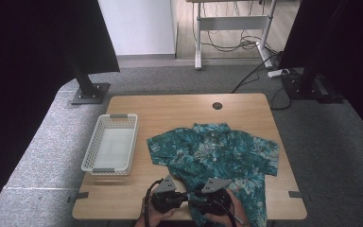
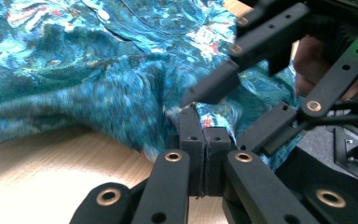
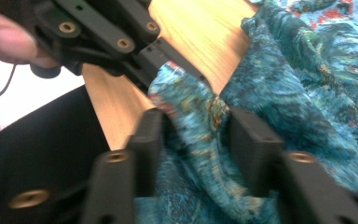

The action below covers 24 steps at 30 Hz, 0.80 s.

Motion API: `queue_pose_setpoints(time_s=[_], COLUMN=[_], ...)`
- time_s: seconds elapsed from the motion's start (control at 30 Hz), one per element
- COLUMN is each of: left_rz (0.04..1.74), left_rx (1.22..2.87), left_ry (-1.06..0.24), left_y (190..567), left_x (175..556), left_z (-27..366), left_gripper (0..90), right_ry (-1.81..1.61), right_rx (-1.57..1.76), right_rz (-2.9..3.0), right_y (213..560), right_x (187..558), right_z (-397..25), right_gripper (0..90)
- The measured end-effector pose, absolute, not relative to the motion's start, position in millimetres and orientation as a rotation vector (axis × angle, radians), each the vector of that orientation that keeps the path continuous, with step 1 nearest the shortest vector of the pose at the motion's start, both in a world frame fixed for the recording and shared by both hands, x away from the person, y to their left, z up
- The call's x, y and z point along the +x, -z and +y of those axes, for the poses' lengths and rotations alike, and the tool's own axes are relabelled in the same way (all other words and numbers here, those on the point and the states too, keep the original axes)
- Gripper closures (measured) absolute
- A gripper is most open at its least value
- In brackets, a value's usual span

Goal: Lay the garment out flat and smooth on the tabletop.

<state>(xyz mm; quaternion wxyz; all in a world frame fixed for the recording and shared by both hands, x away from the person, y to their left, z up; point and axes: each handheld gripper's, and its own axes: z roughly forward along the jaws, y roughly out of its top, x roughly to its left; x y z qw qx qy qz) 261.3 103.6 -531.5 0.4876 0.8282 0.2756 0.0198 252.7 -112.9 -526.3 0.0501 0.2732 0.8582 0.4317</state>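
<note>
Left gripper (image 2: 204, 128) jaws pressed together on shirt (image 2: 98, 70) hem near table (image 2: 37, 163) edge; right gripper (image 2: 214, 86) just beside, touching cloth.

You face a light wooden table (image 1: 179, 106) standing on grey carpet (image 1: 331, 142). Black drapes (image 1: 38, 42) hang at both sides, each with a dark stand foot (image 1: 90, 93) below. Beyond, you see a white wall (image 1: 137, 26), a white desk frame (image 1: 231, 23) and loose cables (image 1: 246, 45) on the floor

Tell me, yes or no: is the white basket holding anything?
No. In the high view the white basket sits to the left of the shirt with its bare floor showing and nothing inside.
</note>
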Motion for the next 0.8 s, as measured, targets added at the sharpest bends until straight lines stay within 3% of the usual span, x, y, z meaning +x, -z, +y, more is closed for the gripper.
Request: queue_pose_setpoints(time_s=[0.07,0.2,0.37,0.8], left_rz=[0.675,0.667,0.667,0.662], left_rx=[2.007,1.983,1.954,2.040], left_ry=[-0.042,-0.030,-0.050,-0.157], left_y=[531,530,527,541], left_x=[262,260,255,246], left_z=[106,111,122,123], left_gripper=[87.9,84.2,63.8,40.7], right_ry=[-1.316,-1.341,-1.487,-1.691], right_rx=[0.806,0.796,0.873,1.008], right_rz=[2.618,2.598,2.541,2.441], right_y=[526,522,518,509], right_x=[251,248,251,265], right_z=[-113,-116,-128,-137], right_gripper=[71.4,83.3,86.7,87.5])
